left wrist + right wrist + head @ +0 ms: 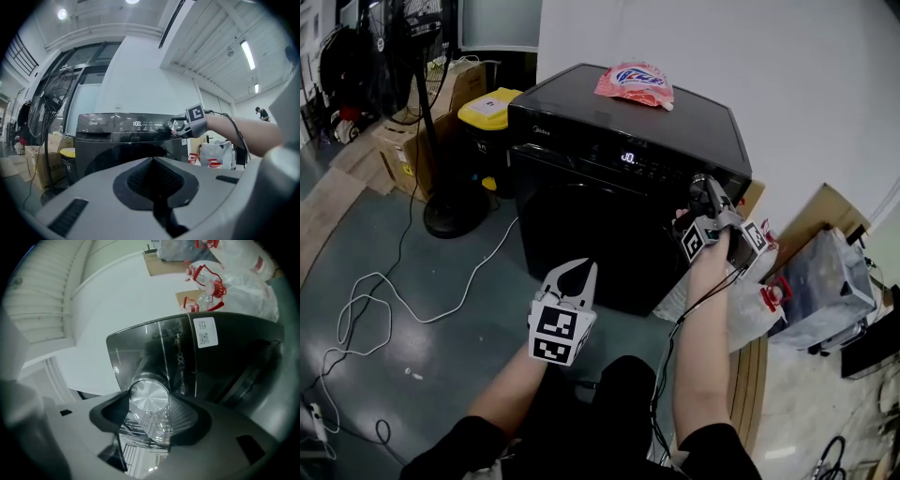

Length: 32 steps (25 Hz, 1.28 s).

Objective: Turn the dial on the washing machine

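One step is left, by my reading, and it is the turn itself. The washing machine [581,220] stands directly ahead of both your grippers, its control panel running along the top of the front. Your left gripper [577,272] hangs low in front of the door with its jaws pressed together and nothing between them; from there the panel sits above it and the dial lies up and off to its right, well apart, so this hand has no part in the job. Your right gripper [705,190] is up at the panel's far right end. Just to its left the lit display [628,157] shows digits, so the machine looks powered. The silver dial [149,398] sits squarely between the right jaws, its face toward the camera, with the ribbed pad [185,414] against its chromed side: that gripper reads as clamped on the dial. So the reach and the grasp look done. Nothing here shows whether the dial has been rotated at all, or what setting it points to; I judge that you have yet to roll your right wrist and then let go.
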Motion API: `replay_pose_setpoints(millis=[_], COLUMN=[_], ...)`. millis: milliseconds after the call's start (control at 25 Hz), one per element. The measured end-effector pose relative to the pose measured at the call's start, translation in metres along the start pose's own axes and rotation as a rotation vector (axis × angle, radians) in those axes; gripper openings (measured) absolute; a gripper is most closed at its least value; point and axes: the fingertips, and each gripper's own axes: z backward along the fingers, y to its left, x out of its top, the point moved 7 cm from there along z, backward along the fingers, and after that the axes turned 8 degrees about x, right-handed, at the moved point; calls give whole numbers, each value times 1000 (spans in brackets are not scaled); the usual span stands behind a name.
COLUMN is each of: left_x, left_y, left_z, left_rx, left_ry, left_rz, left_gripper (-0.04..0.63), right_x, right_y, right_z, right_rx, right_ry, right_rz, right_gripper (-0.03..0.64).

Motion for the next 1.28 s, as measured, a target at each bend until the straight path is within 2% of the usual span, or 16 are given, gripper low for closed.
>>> replay_pose_setpoints(millis=[160, 280, 440, 560, 680, 800, 920, 1080, 1200, 1240, 1280], left_x=[2, 0, 4, 3, 3, 2, 0, -2, -7, -8, -9], left_y=[-4, -6, -12, -12, -12, -9, -3, 4, 9, 11, 12], left_z=[0, 0, 0, 0, 1, 4, 5, 3, 0, -1, -2], left_rx=[-12, -12, -22, -23, -22, -14, -1, 8, 17, 20, 21], left_ry=[9, 12, 11, 14, 17, 16, 18, 17, 21, 21, 22], left_rz=[1, 0, -3, -8, -13, -16, -7, 5, 19, 26, 32], left_gripper=[7, 6, 6, 6, 6, 6, 6, 6, 6, 6, 6], right_x=[0, 0, 0, -2, -3, -4, -7, -27, -45, -50, -56], right_y=[-3, -8, -10, -15, -18, -14, -13, -20, -23, -27, -30], right_z=[1, -1, -5, -6, -5, -2, 7, 32, 62, 73, 83], right_rx=[37, 105, 169, 217, 253, 237, 193, 170, 116, 84, 60], right_ry=[-11, -3, 17, -6, -46, -67, -76, 10, 92, 104, 115], right_rz=[-72, -207, -302, -416, -439, -358, -225, -13, 288, 395, 493], right_gripper=[272, 272, 272, 272, 273, 275, 272, 252, 110, 16, 0])
